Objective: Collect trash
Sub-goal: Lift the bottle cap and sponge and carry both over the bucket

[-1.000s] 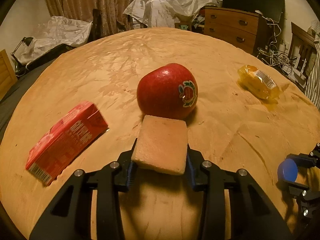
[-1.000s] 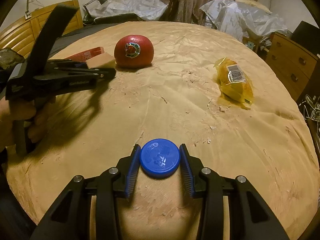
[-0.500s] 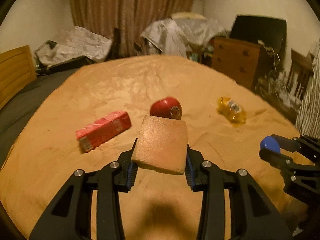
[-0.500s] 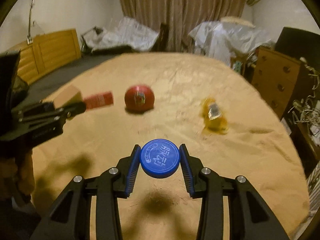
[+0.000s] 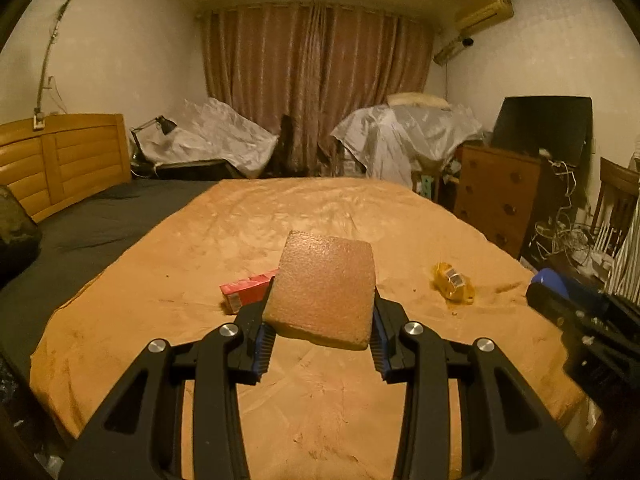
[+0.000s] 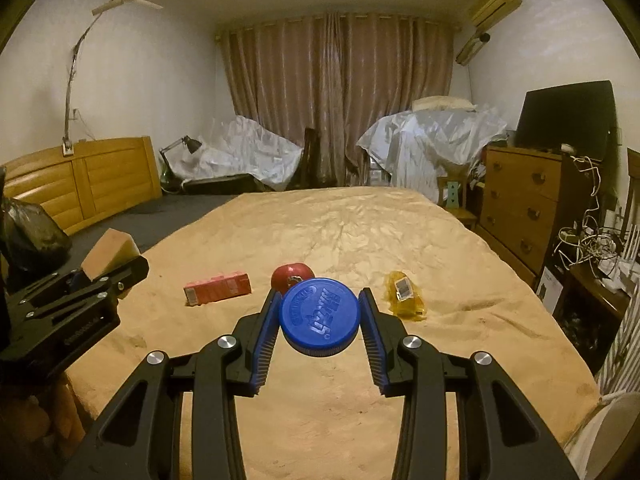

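An orange plush blanket (image 6: 360, 232) covers the bed. Above its near edge, the left gripper (image 5: 322, 322) pinches a tan rectangular sponge (image 5: 324, 292); the right gripper (image 6: 319, 322) pinches a blue round plastic lid (image 6: 319, 316). Farther off lie a red carton (image 6: 218, 289), a red apple (image 6: 290, 274), partly hidden, and what looks like a yellow wrapper (image 6: 405, 295).

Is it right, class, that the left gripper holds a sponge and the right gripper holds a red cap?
Not quite. The left gripper does hold the sponge, but the cap between the right gripper's fingers is blue, as the right wrist view shows.
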Motion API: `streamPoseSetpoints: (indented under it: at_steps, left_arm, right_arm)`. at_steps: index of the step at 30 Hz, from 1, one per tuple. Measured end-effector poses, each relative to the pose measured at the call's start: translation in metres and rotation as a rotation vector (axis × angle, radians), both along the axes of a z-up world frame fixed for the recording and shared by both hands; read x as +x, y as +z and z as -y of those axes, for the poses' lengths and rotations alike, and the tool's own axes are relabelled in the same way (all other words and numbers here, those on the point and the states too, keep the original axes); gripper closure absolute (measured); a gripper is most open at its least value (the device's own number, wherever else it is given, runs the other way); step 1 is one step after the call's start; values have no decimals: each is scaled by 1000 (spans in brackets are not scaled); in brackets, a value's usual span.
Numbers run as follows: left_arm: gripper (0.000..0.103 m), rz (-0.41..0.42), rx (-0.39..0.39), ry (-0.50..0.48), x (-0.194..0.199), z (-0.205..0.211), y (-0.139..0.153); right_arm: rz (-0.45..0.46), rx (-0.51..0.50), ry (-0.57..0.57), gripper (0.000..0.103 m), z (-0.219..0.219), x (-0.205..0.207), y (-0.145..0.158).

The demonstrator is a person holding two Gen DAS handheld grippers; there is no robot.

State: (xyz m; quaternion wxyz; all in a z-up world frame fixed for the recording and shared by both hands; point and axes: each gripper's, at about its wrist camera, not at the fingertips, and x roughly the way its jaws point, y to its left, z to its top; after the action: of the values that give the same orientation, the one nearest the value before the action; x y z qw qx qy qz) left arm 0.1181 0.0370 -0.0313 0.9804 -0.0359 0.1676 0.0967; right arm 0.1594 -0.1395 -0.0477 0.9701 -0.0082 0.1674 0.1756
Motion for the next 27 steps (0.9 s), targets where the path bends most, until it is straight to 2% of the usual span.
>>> streamPoseSetpoints:
  at_steps: [8, 14, 19, 27]
  left_arm:
    - [65, -8, 10, -20, -1, 12, 4]
    - [65, -8, 15, -77, 1, 29, 8]
    - [65, 3, 11, -160, 7, 60, 18]
    - [65, -17, 10, -366, 18, 137, 27]
  right_arm:
    - [9, -3, -4, 62, 3, -15, 7]
    - [2, -11, -32, 62, 21, -22, 18]
    - [3, -21, -84, 62, 56, -32, 35]
    - [-8, -50, -231, 62, 151, -74, 64]
